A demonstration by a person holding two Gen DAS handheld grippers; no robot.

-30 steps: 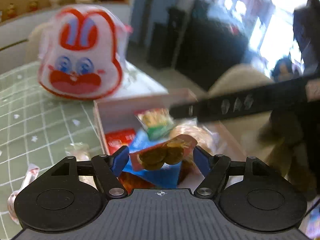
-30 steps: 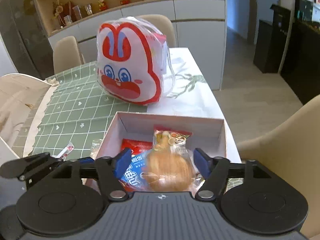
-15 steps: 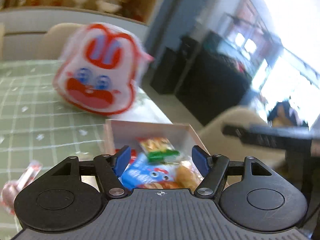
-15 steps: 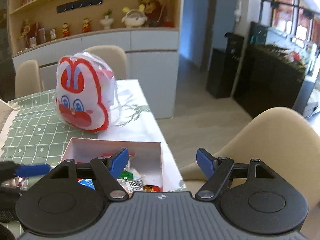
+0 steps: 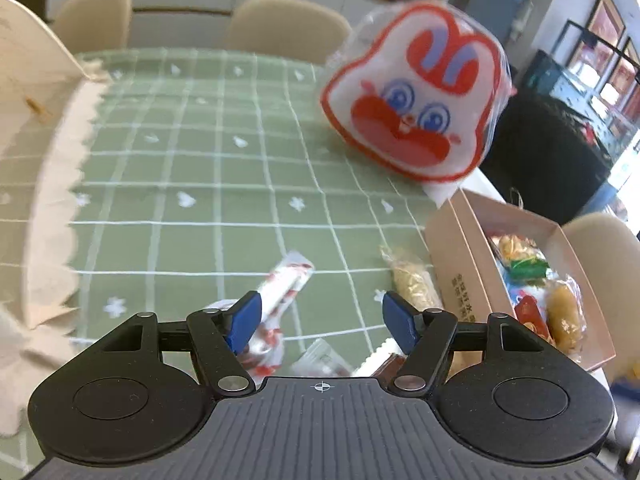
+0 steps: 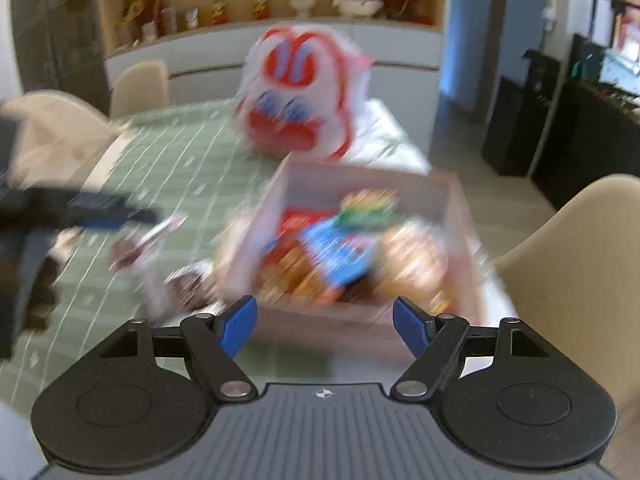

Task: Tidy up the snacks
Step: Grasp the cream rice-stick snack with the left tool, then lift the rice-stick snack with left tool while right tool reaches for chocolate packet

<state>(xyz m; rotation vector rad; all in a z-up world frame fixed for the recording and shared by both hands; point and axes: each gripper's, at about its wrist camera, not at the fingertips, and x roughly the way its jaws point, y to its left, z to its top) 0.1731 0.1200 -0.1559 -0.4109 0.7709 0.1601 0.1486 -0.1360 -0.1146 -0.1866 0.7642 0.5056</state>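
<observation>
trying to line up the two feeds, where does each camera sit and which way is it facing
Left wrist: sits on the left hand-held gripper, looks down over the green checked tablecloth at loose snack packets, with the snack box to its right; its own blue fingertips show, open and empty.
Right wrist: sits on the right hand-held gripper, faces the snack box and shelf wall, blurred; its open fingertips show, and the left hand-held gripper enters at far left.
Shared: the box, the tablecloth and the rabbit-face bag.
</observation>
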